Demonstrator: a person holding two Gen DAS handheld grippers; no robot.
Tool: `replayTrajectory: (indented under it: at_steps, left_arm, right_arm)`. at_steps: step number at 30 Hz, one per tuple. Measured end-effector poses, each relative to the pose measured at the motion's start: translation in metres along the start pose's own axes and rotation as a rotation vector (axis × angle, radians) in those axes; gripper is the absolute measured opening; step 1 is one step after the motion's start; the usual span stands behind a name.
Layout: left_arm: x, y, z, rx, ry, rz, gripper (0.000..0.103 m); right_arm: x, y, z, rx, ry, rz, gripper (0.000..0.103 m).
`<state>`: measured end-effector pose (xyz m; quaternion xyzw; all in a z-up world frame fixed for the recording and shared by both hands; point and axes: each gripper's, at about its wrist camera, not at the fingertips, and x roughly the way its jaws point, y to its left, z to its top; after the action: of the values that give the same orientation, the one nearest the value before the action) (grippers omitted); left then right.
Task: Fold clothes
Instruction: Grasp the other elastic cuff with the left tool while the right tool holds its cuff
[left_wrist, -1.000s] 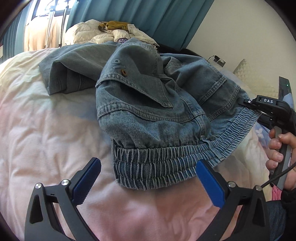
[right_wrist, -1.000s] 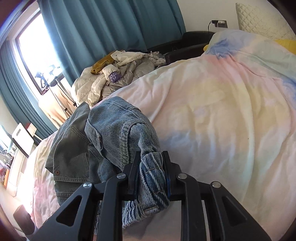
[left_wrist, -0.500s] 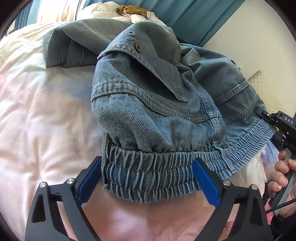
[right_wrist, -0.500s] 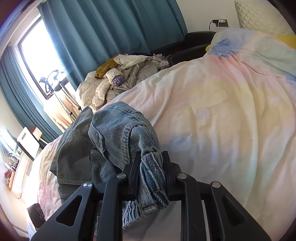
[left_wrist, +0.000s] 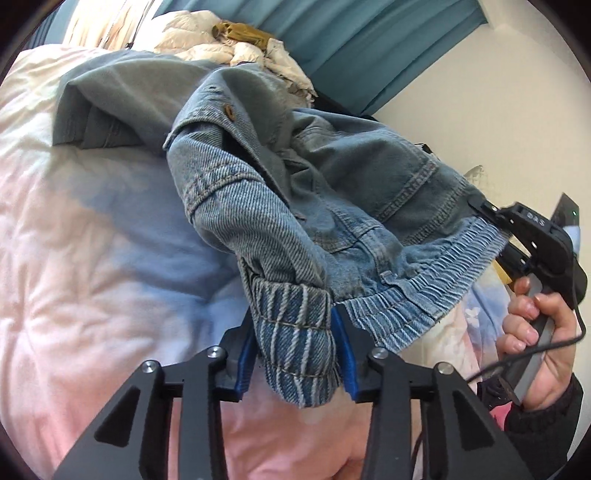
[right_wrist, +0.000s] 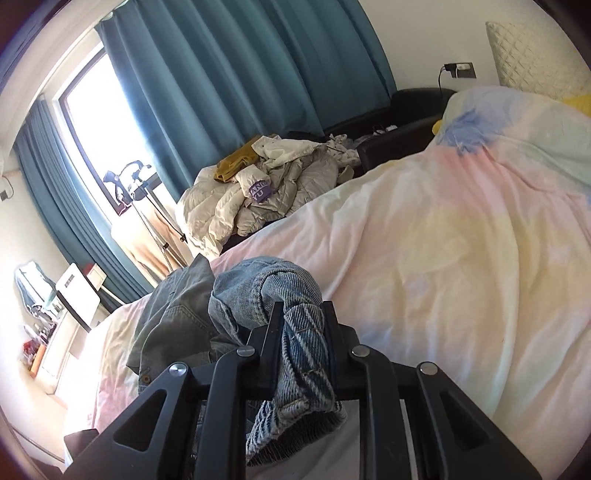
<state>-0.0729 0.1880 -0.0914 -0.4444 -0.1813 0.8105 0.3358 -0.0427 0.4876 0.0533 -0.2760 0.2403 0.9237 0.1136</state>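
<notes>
A wide bed (right_wrist: 424, 258) fills the scene, covered by a soft, rumpled quilt (left_wrist: 92, 258) in washed-out pastels: pink, white, pale yellow, patches of blue. A crumpled blue denim jacket (left_wrist: 314, 177) lies on it near the close edge, its grey-green part spread flat on the quilt, its ribbed striped hem raised off the cover at two places. Far side of the bed, there's a heap of cream and grey padded clothes (right_wrist: 266, 195) with a mustard-yellow garment (right_wrist: 236, 162) on top; whether that heap rests on the bed or just beyond it is unclear. At the head end, a yellow cushion (right_wrist: 580, 103) peeks out by the quilt.
</notes>
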Motion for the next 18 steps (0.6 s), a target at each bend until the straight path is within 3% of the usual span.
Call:
replayTrajectory:
  at_steps: [7, 13, 18]
  left_arm:
    - [0.027, -0.078, -0.002, 0.102, 0.000, -0.127, 0.024]
    - [0.086, -0.139, 0.003, 0.188, 0.031, -0.213, 0.024]
    - [0.150, -0.163, 0.000, 0.236, 0.068, -0.203, 0.024]
  right_arm:
    - [0.019, -0.026, 0.067, -0.107, -0.038, -0.074, 0.017]
    - [0.057, -0.067, 0.119, -0.150, -0.036, -0.123, 0.017]
    - [0.111, -0.104, 0.143, -0.204, 0.005, -0.189, 0.017]
